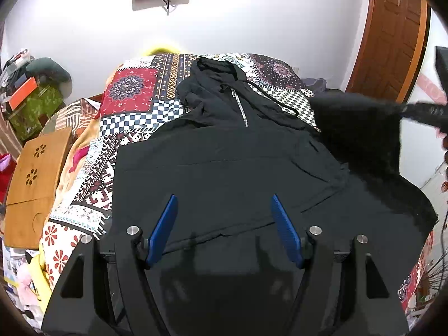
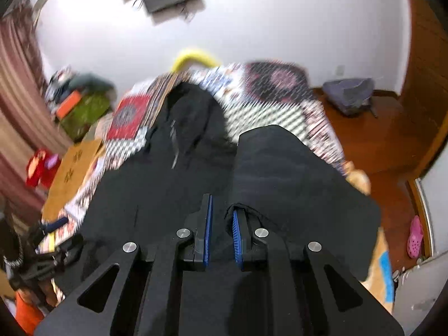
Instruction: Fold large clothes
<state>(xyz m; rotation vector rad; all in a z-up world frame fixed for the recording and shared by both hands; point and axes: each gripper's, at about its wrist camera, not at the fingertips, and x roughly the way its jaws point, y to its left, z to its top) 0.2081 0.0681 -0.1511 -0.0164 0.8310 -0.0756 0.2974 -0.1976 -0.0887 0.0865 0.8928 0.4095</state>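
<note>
Both wrist views low over bed [image 1: 134, 92] (close) — facing wall, shared.

White wall [image 1: 252, 22], wooden door [image 1: 392, 36]

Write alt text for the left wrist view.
A black zip-neck hoodie lies spread front-up on a patchwork bedspread, hood towards the white wall. The left claw, blue pads wide open, hovers over its hem, while the right claw lifts the sleeve at the right.

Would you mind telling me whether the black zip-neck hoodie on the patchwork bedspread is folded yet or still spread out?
Partly folded: the black zip-neck hoodie lies flat, one side lifted inward by the right gripper.
</note>
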